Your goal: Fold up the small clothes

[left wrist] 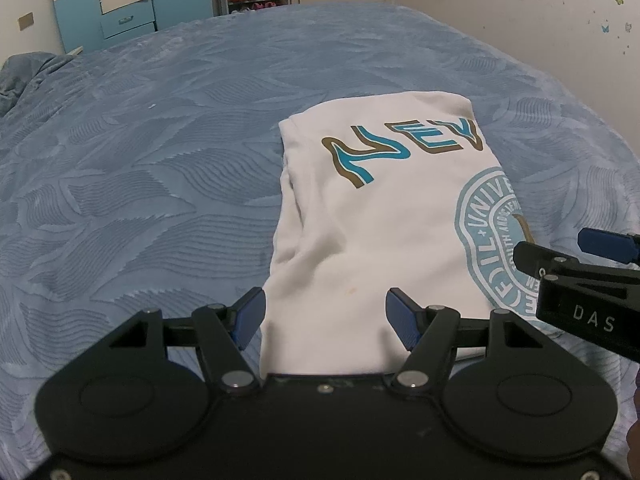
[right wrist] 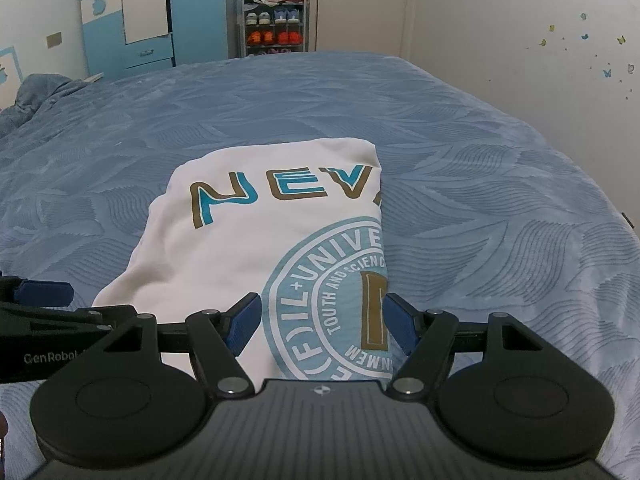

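Where the white shirt (left wrist: 360,232) runs under the left gripper (left wrist: 326,314), its near hem is hidden by the black gripper body, so the bottom edge cannot be made out. The same holds at the right gripper (right wrist: 322,322), whose body covers the lower part of the round blue seal (right wrist: 328,300). The printed word reads only "NEV" before the fold cuts it off, and the small ring lettering in the seal is hard to read.

Both grippers are released, their blue fingers (left wrist: 250,318) spread wide with cloth showing between them and nothing pinched. The right fingers (right wrist: 242,326) straddle the seal. Whether any fingertip touches the fabric cannot be told.

The shirt lies folded into a narrow strip on the blue bedspread (left wrist: 140,160), straight ahead of both tools, its far end rounded and its long sides running away from them. From the left tool, the right one (left wrist: 576,284) enters at the right border, cut off. From the right tool, the left one (right wrist: 52,312) sits just beside it on the left.

Bare bedspread spreads wide to either side and beyond the shirt. A bunched blue cover (right wrist: 36,96) lies far left, and a shoe rack (right wrist: 274,26) stands past the bed.
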The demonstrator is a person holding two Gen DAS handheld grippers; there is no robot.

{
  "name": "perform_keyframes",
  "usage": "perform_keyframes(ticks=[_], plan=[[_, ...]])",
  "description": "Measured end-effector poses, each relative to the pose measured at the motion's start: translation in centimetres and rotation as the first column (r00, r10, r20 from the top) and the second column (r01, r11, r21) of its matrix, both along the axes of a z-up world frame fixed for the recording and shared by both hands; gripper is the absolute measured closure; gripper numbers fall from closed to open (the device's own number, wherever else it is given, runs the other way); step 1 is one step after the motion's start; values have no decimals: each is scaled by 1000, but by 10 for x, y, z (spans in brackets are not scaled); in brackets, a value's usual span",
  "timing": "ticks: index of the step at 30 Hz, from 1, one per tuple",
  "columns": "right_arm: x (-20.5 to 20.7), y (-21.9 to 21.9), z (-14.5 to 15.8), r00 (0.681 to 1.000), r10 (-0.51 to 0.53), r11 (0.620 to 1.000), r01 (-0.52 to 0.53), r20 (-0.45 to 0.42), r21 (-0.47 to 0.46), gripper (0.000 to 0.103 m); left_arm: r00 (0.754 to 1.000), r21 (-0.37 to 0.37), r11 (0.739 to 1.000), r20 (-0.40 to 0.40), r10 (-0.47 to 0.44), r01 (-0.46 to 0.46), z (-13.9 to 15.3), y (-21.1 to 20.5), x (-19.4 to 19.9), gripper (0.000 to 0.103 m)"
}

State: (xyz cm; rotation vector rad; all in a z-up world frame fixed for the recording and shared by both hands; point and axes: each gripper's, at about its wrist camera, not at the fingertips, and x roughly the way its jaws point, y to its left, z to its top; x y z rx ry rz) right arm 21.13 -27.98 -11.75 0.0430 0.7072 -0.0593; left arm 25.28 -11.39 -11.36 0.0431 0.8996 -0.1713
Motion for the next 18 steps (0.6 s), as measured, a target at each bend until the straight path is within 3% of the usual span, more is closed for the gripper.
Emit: perform_keyframes(ticks=[18], plan=[[-3, -2, 3, 1000, -4, 1000, 4, 4, 8, 22, 1000, 6, 1000, 19, -14, 13, 5, -1, -6, 35]])
